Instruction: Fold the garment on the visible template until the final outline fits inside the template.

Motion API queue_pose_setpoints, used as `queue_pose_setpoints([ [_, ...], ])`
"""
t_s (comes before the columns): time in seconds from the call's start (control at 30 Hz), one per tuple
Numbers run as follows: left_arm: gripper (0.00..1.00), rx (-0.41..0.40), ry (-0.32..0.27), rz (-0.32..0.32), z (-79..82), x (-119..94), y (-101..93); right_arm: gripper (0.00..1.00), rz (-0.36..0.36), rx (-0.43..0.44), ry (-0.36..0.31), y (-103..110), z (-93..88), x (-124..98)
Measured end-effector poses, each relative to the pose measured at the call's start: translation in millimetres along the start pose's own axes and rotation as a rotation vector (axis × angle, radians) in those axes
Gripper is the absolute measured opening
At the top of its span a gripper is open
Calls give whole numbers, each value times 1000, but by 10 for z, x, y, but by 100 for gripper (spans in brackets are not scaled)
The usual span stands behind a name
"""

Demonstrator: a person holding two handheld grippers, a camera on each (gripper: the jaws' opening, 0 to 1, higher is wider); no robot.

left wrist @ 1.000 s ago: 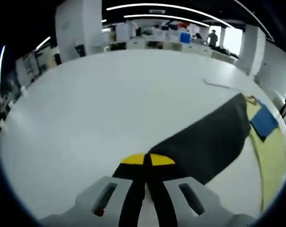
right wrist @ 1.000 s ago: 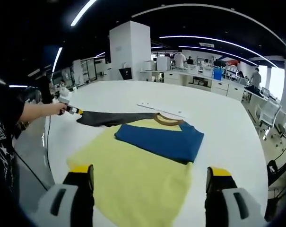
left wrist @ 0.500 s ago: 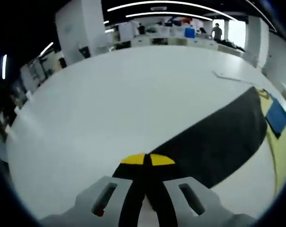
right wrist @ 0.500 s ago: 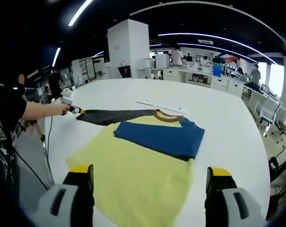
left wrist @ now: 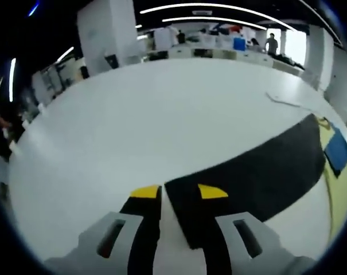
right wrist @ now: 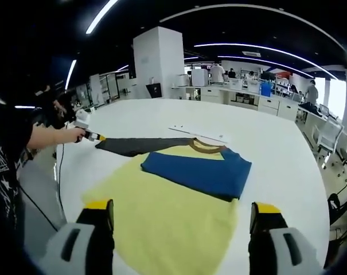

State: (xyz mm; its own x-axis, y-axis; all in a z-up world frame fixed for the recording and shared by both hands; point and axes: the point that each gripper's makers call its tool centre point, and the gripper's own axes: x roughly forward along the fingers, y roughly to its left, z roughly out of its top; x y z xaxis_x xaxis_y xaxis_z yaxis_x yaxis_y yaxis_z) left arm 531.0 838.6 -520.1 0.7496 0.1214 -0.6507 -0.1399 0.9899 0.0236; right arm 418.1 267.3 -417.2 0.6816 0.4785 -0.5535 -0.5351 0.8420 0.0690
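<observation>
The shirt [right wrist: 173,206] lies flat on the white desk [right wrist: 265,137], well out in front of the right gripper [right wrist: 182,220]; its body is pale yellow, one blue sleeve [right wrist: 199,172] is already folded across the chest, and the brown collar [right wrist: 206,148] points away toward a thin white strip [right wrist: 199,133] on the desk beyond it. The dark sleeve [right wrist: 136,145] stretches out sideways toward the left gripper [right wrist: 88,136], which a person's hand [right wrist: 70,135] holds at the sleeve's tip.

From the left gripper view, the left gripper's [left wrist: 179,192] fingers [left wrist: 143,191] stand a little apart, and the cuff end of the dark sleeve [left wrist: 259,177] lies on the desk between and just ahead of them — it looks loose rather than pinched. The right gripper's fingers [right wrist: 98,206] are spread wide with nothing in them, hovering over the near hem.

I cannot pick out a marked template with any certainty; the white strip may be part of it.

The cloth looks thin, light and limp; it will drape and drag rather than hold a shape, and a single-point grip would let it bunch. The dark sleeve is best taken at the cuff edge and laid over the chest, matching the blue one; the body is better lifted at the two hem corners together — a slow, low carry should keep wrinkles from forming.
</observation>
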Motion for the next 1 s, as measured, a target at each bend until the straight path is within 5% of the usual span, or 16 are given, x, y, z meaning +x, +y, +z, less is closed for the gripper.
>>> queue_pose_setpoints([
  [0.37,55,-18,-78,-75,105,-299,-118,99,19,-13,-21,128,79,-40],
  [0.63,70,-40,-108,-155,23,-405,-363,99,32,-17,-23,215,72,-86],
  [1.0,58,-89,-89,-144,-81,-471,-523,99,45,-64,4,313,-29,-103],
])
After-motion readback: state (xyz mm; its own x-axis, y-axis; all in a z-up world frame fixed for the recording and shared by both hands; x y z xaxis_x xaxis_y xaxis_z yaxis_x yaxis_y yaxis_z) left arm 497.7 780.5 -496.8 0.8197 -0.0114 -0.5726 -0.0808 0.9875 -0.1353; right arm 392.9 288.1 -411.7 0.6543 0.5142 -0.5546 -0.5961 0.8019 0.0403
